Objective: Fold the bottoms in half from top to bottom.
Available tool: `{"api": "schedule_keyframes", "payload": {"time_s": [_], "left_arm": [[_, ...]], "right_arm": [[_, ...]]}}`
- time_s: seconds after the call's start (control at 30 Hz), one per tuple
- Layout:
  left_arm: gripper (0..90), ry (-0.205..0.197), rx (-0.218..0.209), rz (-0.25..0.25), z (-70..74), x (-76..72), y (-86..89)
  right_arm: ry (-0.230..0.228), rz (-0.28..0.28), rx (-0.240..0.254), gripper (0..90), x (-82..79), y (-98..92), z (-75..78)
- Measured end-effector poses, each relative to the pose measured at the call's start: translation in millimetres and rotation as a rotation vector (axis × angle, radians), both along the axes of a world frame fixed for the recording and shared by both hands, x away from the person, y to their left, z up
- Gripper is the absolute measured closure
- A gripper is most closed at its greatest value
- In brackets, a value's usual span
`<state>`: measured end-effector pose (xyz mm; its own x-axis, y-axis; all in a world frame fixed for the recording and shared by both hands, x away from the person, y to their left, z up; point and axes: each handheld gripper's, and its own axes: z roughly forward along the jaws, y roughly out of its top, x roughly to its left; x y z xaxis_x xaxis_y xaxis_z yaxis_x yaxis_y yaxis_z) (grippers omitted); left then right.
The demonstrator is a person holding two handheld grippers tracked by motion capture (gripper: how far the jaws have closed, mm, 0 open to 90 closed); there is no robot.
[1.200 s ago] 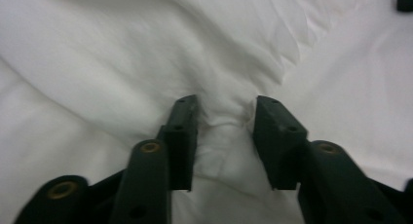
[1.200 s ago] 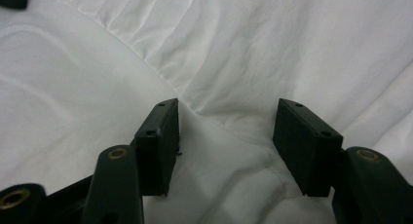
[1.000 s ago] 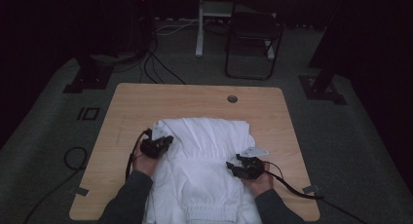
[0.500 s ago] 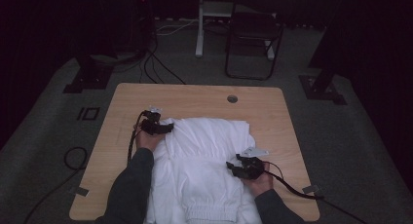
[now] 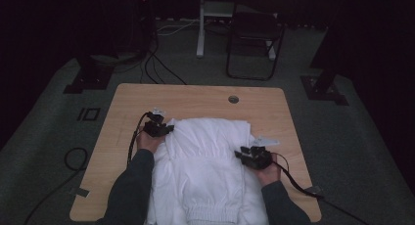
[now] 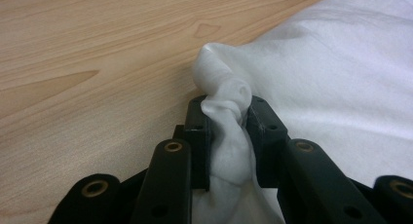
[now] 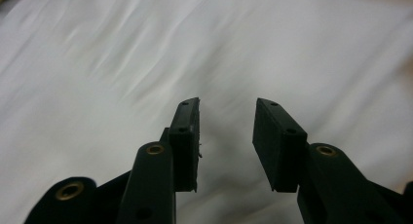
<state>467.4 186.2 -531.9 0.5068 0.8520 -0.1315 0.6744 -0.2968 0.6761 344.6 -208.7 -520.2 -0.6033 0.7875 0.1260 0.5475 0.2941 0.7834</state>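
Note:
A white sweatshirt (image 5: 210, 161) lies spread on the wooden table (image 5: 205, 95), hem toward the person. My left gripper (image 5: 159, 128) is at its far left corner. In the left gripper view, the left gripper (image 6: 226, 107) has just been closing and is now shut on a bunched fold of the white cloth (image 6: 341, 63), low over the bare table (image 6: 97, 63). My right gripper (image 5: 244, 156) is over the garment's right side. In the right gripper view, the right gripper (image 7: 226, 112) has just been closing; its jaws stand apart with nothing between them, just above the cloth (image 7: 195, 39).
A round cable hole (image 5: 233, 99) sits near the table's far edge. Beyond the table stand a dark chair (image 5: 254, 39) and a white post (image 5: 200, 24). Cables (image 5: 161, 68) run over the floor at the back left. A cable (image 5: 293, 178) trails from the right gripper.
My left hand moved away from the person along the garment's left side to its far corner and took hold of cloth there. The right hand rose slightly.

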Motion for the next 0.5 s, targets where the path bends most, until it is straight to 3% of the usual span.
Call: {"api": "schedule_keyframes", "payload": {"time_s": [0.1,0.13,0.17,0.2,0.3,0.37,0.5], "left_arm": [[73.8,-0.003,-0.012,0.005,-1.1,-0.5,0.7],[73.7,-0.005,-0.02,0.009,-1.8,-0.8,1.4],[73.6,-0.004,-0.024,0.009,-2.1,-0.9,1.7],[73.5,-0.004,-0.034,0.011,-2.7,-0.9,2.5],[73.3,-0.001,-0.047,0.009,-3.6,-0.3,4.6],[73.2,0.0,-0.056,0.009,-4.3,-0.1,5.4],[72.9,-0.002,-0.07,0.009,-5.4,-0.3,6.9]], "right_arm": [[-0.035,-0.099,-0.01,48.6,31.5,-12.3,19.6],[-0.032,-0.124,-0.01,46.1,41.0,-15.4,21.6],[-0.02,-0.165,-0.001,40.5,60.9,-20.9,22.1],[-0.009,-0.177,0.007,38.6,67.5,-22.6,21.4],[0.054,-0.241,0.07,34.0,104.3,-29.2,9.3],[0.089,-0.262,0.104,32.3,119.4,-29.4,0.3],[0.143,-0.271,0.112,33.2,134.9,-24.7,-16.0]]}}
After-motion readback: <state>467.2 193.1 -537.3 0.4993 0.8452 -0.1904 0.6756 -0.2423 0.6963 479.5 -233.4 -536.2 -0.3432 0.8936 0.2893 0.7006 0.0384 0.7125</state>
